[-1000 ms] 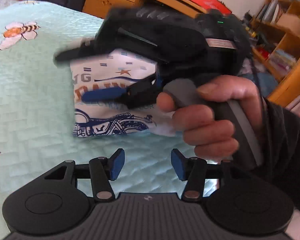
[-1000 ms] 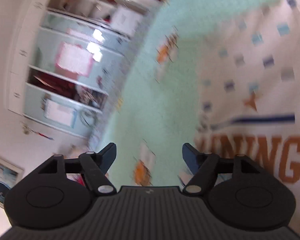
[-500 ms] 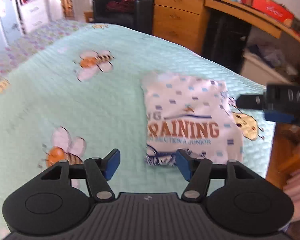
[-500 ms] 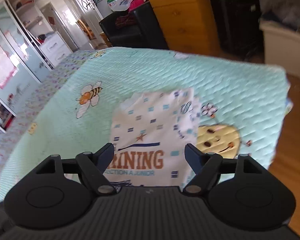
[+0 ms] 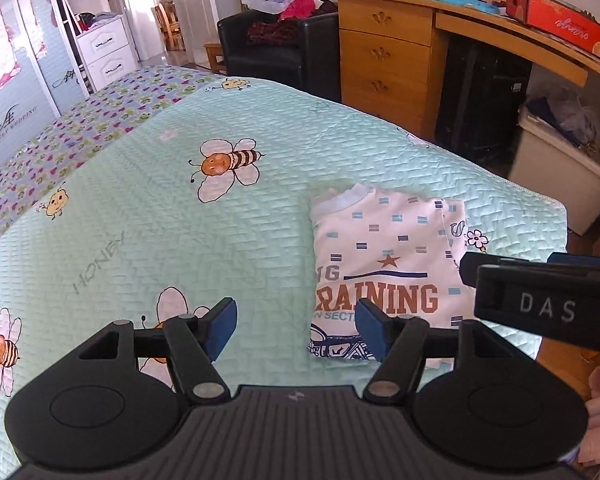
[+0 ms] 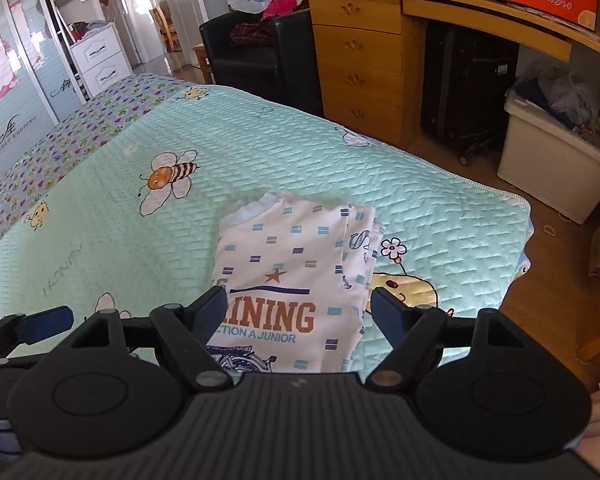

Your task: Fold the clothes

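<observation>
A: Left cam: left gripper [image 5: 296, 330] is wide open, nothing in it. Folded shirt [image 5: 384, 268] sits flat on the bedspread [image 5: 180, 232] near the corner.

B: Right cam, same deal: right gripper [image 6: 298, 316] gaping and empty above that shirt [image 6: 292, 272].

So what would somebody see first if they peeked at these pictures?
Probably the folded white shirt with big orange letters, lying near the corner of the mint green bedspread. Next, the cartoon bee printed on the bedspread left of the shirt, and the wooden desk behind the bed.
</observation>
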The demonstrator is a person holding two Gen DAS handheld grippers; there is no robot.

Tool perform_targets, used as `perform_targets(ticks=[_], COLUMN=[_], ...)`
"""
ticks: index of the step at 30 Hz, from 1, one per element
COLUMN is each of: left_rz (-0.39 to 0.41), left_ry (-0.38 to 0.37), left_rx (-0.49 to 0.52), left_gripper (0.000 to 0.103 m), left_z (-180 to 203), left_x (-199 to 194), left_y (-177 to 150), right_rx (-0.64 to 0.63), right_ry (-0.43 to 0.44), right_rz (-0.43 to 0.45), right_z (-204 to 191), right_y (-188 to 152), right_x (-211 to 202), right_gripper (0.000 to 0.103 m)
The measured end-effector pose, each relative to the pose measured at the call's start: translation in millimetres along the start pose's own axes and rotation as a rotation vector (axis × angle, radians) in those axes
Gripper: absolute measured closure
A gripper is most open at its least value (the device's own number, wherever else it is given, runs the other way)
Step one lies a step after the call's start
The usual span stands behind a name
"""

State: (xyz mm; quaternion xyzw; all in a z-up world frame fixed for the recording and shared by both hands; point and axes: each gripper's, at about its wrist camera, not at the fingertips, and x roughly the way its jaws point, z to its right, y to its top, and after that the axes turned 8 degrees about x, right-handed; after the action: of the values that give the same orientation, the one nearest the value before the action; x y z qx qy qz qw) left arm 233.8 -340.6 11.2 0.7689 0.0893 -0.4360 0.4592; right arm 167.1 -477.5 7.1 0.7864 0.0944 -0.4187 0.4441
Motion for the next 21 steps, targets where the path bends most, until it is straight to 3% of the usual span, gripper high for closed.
perform_targets(ticks=[21], left_rz=[0.019], left_ry=[-0.021], left_rx=[0.006], left_gripper=[0.035], left_z=[8], left_x=[-11], left_y=[4], right_rx=[-0.029], right_ry=[-0.016], right_rz=[0.043], right_z=[-10], right_y=[-1], right_x=[-9], right_gripper=[0.024])
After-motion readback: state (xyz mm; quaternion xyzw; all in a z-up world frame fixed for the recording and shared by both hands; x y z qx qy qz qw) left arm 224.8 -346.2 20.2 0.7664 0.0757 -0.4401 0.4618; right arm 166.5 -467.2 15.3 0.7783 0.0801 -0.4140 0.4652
